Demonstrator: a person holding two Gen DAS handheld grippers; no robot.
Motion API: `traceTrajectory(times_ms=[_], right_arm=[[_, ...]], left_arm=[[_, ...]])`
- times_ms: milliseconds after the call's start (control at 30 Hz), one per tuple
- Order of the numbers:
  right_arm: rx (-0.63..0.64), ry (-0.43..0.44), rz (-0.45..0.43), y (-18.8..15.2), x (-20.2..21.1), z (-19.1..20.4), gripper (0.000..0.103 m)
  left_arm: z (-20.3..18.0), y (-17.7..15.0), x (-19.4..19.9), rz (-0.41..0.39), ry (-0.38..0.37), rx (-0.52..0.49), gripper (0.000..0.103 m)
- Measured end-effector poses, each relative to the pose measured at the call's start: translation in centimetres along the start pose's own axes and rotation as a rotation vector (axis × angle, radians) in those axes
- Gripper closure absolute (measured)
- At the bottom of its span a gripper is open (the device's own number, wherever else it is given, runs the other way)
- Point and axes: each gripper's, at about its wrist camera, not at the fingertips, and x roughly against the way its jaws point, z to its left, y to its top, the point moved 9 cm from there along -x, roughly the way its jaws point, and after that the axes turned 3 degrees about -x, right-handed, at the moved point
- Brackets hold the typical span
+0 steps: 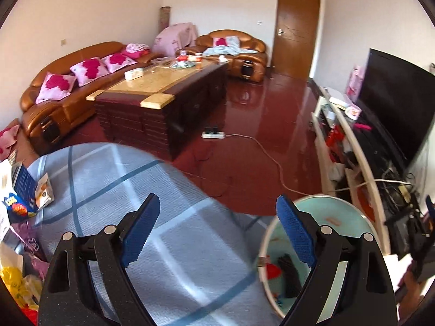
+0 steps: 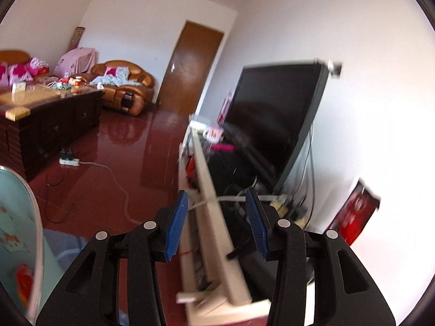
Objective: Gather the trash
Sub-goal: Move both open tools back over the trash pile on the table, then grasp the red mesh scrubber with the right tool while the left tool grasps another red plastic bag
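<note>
My left gripper [image 1: 218, 217] is open and empty, above a blue checked cloth [image 1: 152, 217]. A pale green trash bin [image 1: 339, 212] stands at its right, with red and black scraps [image 1: 288, 274] inside. Snack wrappers and cartons [image 1: 30, 193] lie at the cloth's left edge, with yellow and pink bags [image 1: 16, 277] below them. My right gripper [image 2: 217, 217] is open and empty, raised in front of the TV stand [image 2: 212, 217]. The bin's rim [image 2: 35, 217] shows at the left of the right wrist view. The right wrist view is blurred.
A dark coffee table [image 1: 163, 97] stands mid-room with leather sofas [image 1: 68, 87] behind. A power strip [image 1: 213, 135] and its cable [image 1: 272, 157] lie on the red floor. A black TV [image 1: 394, 100] sits on the white stand [image 1: 350, 146] at right. A brown door [image 1: 296, 30] is at the back.
</note>
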Motion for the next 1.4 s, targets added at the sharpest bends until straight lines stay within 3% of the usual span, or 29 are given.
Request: traceTrajectory(times_ms=[100,200,333,433,567,633,733,833,967,1067,1100,1133,1167,1267,1400], right_arm=[[0.037,-0.06,-0.062,0.6,0.4,-0.9,0.059],[-0.024,-0.083,-0.118,3.2,2.0,-2.6,0.059],[-0.113,0.083,-0.172,8.7,5.6,-0.9,0.054],[-0.155,0.395,-0.132,12.2,10.3,5.2,0.05],[-0.102,0.846,0.055,12.2,17.5,15.7,0.047],[-0.004,1.1,0.142,11.0,23.4,21.7,0.047],[0.169,1.408,0.177,10.0,32.2,27.0,0.047],[0.379,1.595,0.119,9.3,40.1,29.8,0.046],[0.609,1.671,-0.016,8.3,46.0,32.4,0.045],[0.732,1.65,-0.024,6.6,47.2,35.2,0.045],[0.781,1.636,-0.014,5.9,47.0,36.1,0.049],[0.816,1.629,-0.004,5.2,47.1,36.6,0.062],[0.848,1.619,0.01,4.5,46.9,37.2,0.068],[0.826,1.622,0.042,3.4,46.6,37.1,0.082],[0.659,1.669,0.066,5.3,46.5,35.2,0.084]], left_arm=[[-0.6,0.3,2.2,-0.036,-0.034,0.006,0.016],[-0.7,-0.6,5.1,-0.079,-0.011,0.003,0.015],[0.5,-1.3,10.6,-0.154,0.02,0.033,0.014],[4.0,-2.8,15.4,-0.198,0.139,0.057,0.007],[11.0,-7.5,20.0,-0.128,0.339,0.132,0.006],[14.9,-10.5,22.4,-0.104,0.442,0.207,0.006],[19.0,-14.4,24.6,-0.046,0.523,0.287,0.006],[22.5,-18.6,26.5,0.007,0.573,0.377,0.007],[23.4,-21.6,26.8,0.02,0.51,0.487,0.007],[23.1,-22.6,25.6,0.039,0.488,0.497,0.007],[22.7,-22.9,24.9,0.051,0.479,0.491,0.007],[22.4,-23.3,24.3,0.061,0.475,0.488,0.007],[22.1,-23.8,23.4,0.082,0.467,0.491,0.007],[21.2,-25.3,21.5,0.116,0.431,0.522,0.009],[21.0,-26.4,19.6,0.153,0.402,0.564,0.033]])
